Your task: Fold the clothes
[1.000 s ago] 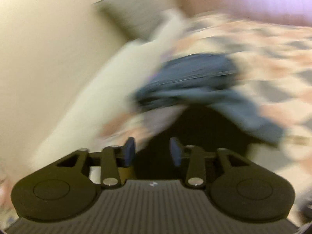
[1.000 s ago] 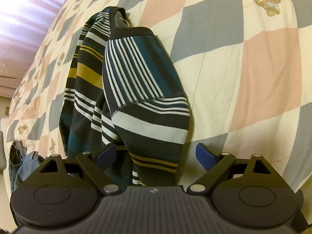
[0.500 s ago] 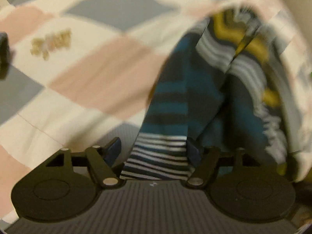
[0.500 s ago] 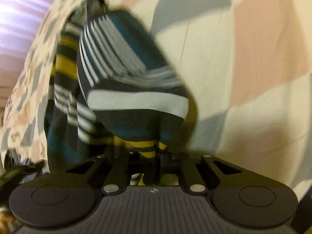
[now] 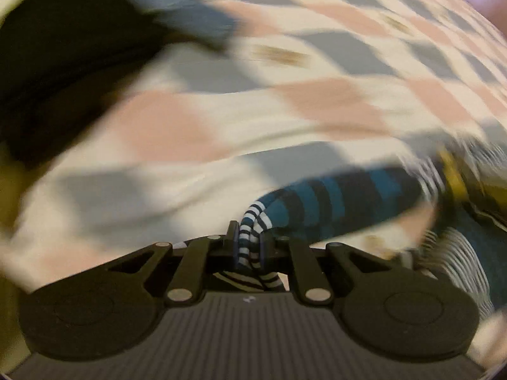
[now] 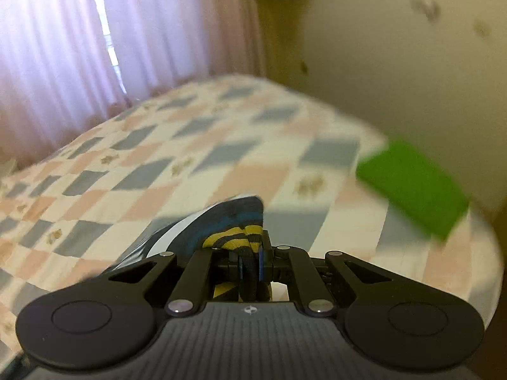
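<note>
1. Left wrist view: the left gripper (image 5: pixel 248 247) has its jaws closing, drawn in narrow, with a bunched edge of the striped shirt (image 5: pixel 332 204) pinched between the pads. The pinched part shows fine black and white stripes.
2. Same view: from the jaws the shirt runs away to the right as a twisted band of teal and dark stripes, then spreads near the right edge into yellow and white striped cloth. It lies over the bed cover (image 5: pixel 221 120), which is checked in cream, pink and grey. The picture is heavily blurred. A dark shape fills the upper left corner; I cannot tell what it is.
3. Right wrist view: the right gripper (image 6: pixel 250 264) has its jaws clamped narrow on another part of the same shirt (image 6: pixel 228 221), here a fold with yellow and dark stripes. The teal, white and dark cloth hangs off to the left of the jaws, above the bed cover (image 6: pixel 190 158).
4. Same view: a flat green thing (image 6: pixel 412 186) lies near the right edge of the bed. Pale curtains (image 6: pixel 95 47) hang behind the bed, and a plain wall (image 6: pixel 396 63) stands on the right.
</note>
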The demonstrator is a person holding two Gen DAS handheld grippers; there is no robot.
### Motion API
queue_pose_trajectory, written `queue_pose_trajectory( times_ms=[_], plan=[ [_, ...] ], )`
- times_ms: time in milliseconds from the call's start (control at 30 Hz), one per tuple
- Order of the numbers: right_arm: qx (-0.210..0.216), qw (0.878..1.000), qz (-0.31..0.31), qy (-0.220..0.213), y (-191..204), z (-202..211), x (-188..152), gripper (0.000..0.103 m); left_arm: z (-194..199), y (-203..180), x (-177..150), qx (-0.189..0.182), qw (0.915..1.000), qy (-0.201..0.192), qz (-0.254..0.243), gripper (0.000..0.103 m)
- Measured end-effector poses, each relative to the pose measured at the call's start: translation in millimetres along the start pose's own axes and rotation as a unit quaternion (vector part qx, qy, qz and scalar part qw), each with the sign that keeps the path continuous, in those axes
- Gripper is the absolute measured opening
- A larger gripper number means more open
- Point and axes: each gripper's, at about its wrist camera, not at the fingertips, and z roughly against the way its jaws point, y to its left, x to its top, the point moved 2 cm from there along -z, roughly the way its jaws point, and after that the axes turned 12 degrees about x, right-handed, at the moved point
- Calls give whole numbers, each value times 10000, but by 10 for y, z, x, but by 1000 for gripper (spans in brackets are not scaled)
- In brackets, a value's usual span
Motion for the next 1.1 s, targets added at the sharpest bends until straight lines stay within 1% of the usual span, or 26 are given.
queue_pose_trajectory(
  times_ms=[33, 67, 100, 133, 200, 233, 267, 300, 333, 367, 400, 433, 500, 533, 567, 600, 633, 733, 833, 900, 933, 967, 1000, 1033, 1067, 1100],
  plan=[
    [40, 9998, 134, 145, -82, -48, 67, 11, 27, 181, -84, 289, 9990, 79, 329, 10],
    [136, 9981, 181, 577, -195, -196, 46, 14, -1, 269, -146, 506, 9974, 158, 479, 12],
    [256, 9925, 240, 1173, -338, -411, -16, 25, -60, 295, -194, 745, 9954, 237, 547, 15],
    [331, 9830, 363, 1768, -467, -633, -137, 28, -147, 230, -235, 973, 9934, 385, 460, 22],
    [357, 9534, 719, 2909, -681, -1054, -505, 33, -230, 42, -310, 1282, 9896, 594, 259, 22],
    [377, 9370, 837, 3372, -752, -1169, -675, 32, -184, -120, -341, 1217, 9908, 574, 149, 20],
    [475, 9227, 962, 3703, -802, -1222, -807, 32, -79, -301, -371, 984, 9939, 505, -12, 23],
    [615, 9144, 1081, 3853, -831, -1224, -870, 35, 55, -515, -381, 628, 9969, 444, -182, 26],
    [768, 9111, 1186, 3872, -843, -1201, -869, 47, 190, -728, -391, 270, 9983, 382, -352, 37],
    [939, 9095, 1297, 3835, -853, -1172, -820, 55, 327, -944, -399, -89, 9981, 310, -532, 47],
    [1093, 9083, 1417, 3781, -849, -1147, -734, 69, 474, -1187, -377, -446, 9956, 152, -807, 48],
    [1230, 9067, 1545, 3728, -828, -1126, -632, 75, 590, -1445, -316, -748, 9910, -64, -1112, 50],
    [1540, 9055, 1761, 3541, -718, -1057, -445, 77, 812, -1959, -193, -1347, 9748, -484, -1710, 59],
    [1796, 9039, 1821, 3429, -651, -1054, -364, 80, 822, -2200, -92, -1649, 9647, -593, -1964, 67],
    [2070, 9013, 1847, 3328, -590, -1090, -310, 82, 824, -2438, 9, -1929, 9535, -697, -2209, 70],
    [2314, 8974, 1846, 3271, -538, -1142, -296, 85, 754, -2661, 116, -2037, 9459, -764, -2407, 70],
    [2500, 8927, 1837, 3267, -477, -1208, -320, 85, 676, -2877, 217, -2142, 9381, -810, -2597, 70],
    [2849, 8788, 1820, 3367, -350, -1483, -499, 83, 255, -3346, 417, -2376, 9239, -408, -2971, 71],
    [3029, 8690, 1746, 3501, -310, -1782, -654, 80, -160, -3609, 533, -2648, 9092, 174, -3210, 77],
    [3161, 8612, 1776, 3563, -278, -1942, -720, 80, -381, -3611, 513, -2767, 8996, 509, -3339, 77],
    [3192, 8556, 1862, 3624, -273, -2006, -759, 80, -458, -3611, 487, -2850, 8949, 643, -3374, 72],
    [3224, 8490, 1947, 3707, -293, -2058, -811, 80, -496, -3606, 446, -2946, 8916, 733, -3361, 59],
    [3202, 8441, 1995, 3810, -317, -2113, -862, 80, -523, -3598, 405, -3044, 8895, 742, -3327, 49],
    [3141, 8403, 1970, 3955, -358, -2166, -908, 79, -456, -3568, 371, -3103, 8879, 632, -3337, 39],
    [3136, 8357, 1908, 4084, -410, -2181, -939, 71, -349, -3508, 321, -3160, 8838, 437, -3422, 33],
    [3165, 8319, 1848, 4168, -460, -2167, -959, 48, -239, -3423, 263, -3215, 8823, 294, -3425, 32]
  ],
)
